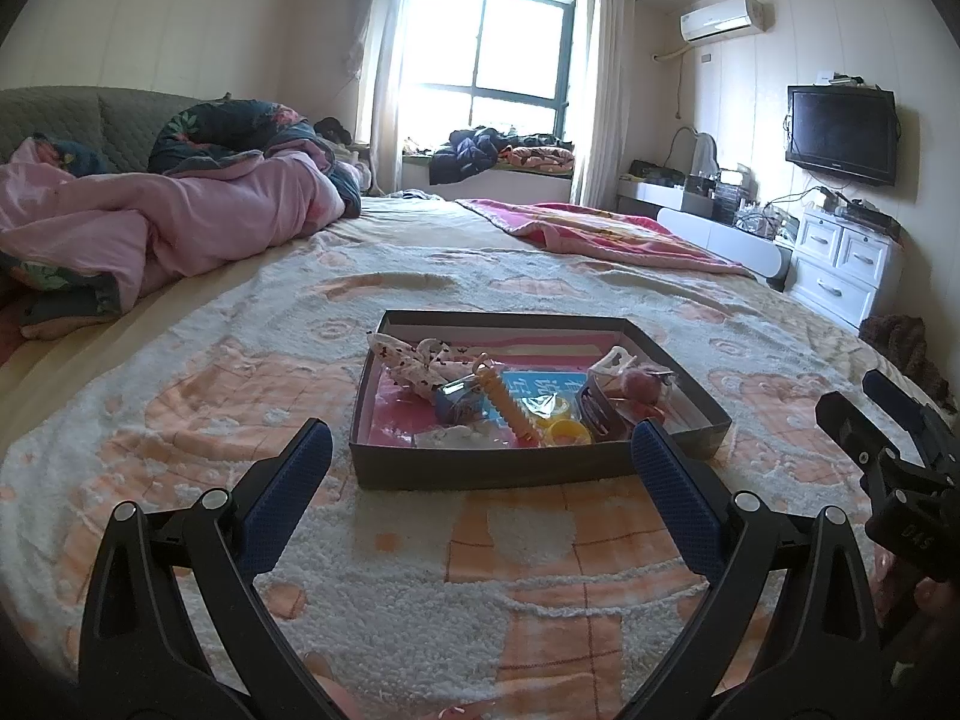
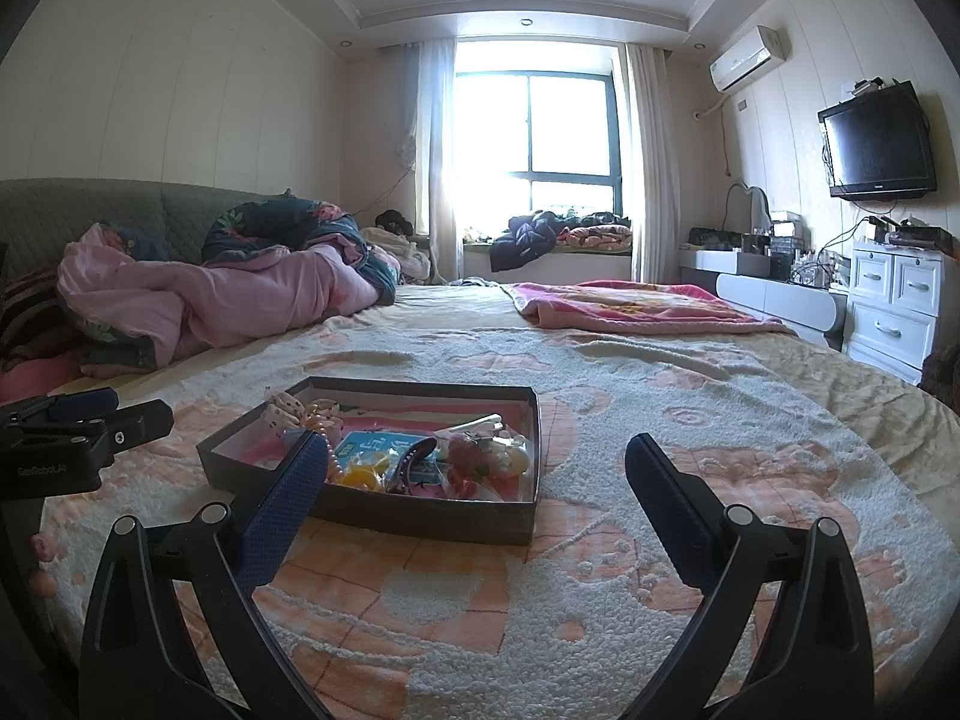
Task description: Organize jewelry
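Shallow dark cardboard box (image 1: 528, 462) on peach-and-white tufted bedspread (image 1: 180, 408), already holding jumbled hair clips, yellow ring (image 1: 570, 433), bead strand. No loose pieces visible outside; sorting looks near done. Left gripper (image 1: 480, 474) and right gripper (image 2: 477, 468) just short of box, jaws wide, empty.

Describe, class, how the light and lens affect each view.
Left wrist view: the window is blown out white; bed edges bow from fisheye. Right wrist view: same window glare, dark rounded corners, the box staying clearly readable.
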The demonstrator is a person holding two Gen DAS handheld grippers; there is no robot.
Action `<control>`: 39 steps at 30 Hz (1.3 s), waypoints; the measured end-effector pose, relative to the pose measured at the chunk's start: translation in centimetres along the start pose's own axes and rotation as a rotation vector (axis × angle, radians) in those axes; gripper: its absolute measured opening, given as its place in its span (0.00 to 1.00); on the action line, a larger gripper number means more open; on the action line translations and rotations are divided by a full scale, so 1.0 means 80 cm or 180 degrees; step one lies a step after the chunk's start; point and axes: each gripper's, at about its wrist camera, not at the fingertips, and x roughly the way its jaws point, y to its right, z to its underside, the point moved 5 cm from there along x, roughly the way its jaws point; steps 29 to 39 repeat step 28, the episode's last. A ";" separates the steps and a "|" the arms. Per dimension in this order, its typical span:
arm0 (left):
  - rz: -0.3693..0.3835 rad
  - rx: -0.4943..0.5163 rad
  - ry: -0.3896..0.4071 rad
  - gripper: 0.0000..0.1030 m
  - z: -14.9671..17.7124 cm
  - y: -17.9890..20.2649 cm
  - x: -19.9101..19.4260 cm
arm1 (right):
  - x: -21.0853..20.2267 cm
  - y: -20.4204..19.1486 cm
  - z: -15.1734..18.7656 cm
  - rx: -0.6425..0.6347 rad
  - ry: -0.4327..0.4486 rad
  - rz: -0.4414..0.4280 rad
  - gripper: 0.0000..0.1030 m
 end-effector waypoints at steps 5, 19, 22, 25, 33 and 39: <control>0.0010 0.0038 -0.0021 0.89 0.002 0.004 0.004 | 0.000 -0.001 0.000 -0.0002 0.0001 0.0007 0.94; 0.0087 -0.0139 -0.0186 0.89 0.008 -0.002 0.014 | -0.002 0.020 0.002 0.0112 -0.0016 0.0167 0.94; -0.0191 -0.0260 -0.0245 0.89 0.003 -0.030 0.024 | 0.012 0.057 0.000 0.0384 -0.0149 0.0328 0.94; -0.0636 -0.0550 -0.0525 0.89 -0.008 -0.093 0.056 | 0.051 0.132 -0.004 0.0677 -0.0508 0.0841 0.94; -0.1088 -0.0801 -0.0752 0.89 -0.023 -0.178 0.096 | 0.095 0.218 0.003 0.0874 -0.0964 0.1452 0.94; -0.1088 -0.0801 -0.0752 0.89 -0.023 -0.178 0.096 | 0.095 0.218 0.003 0.0874 -0.0964 0.1452 0.94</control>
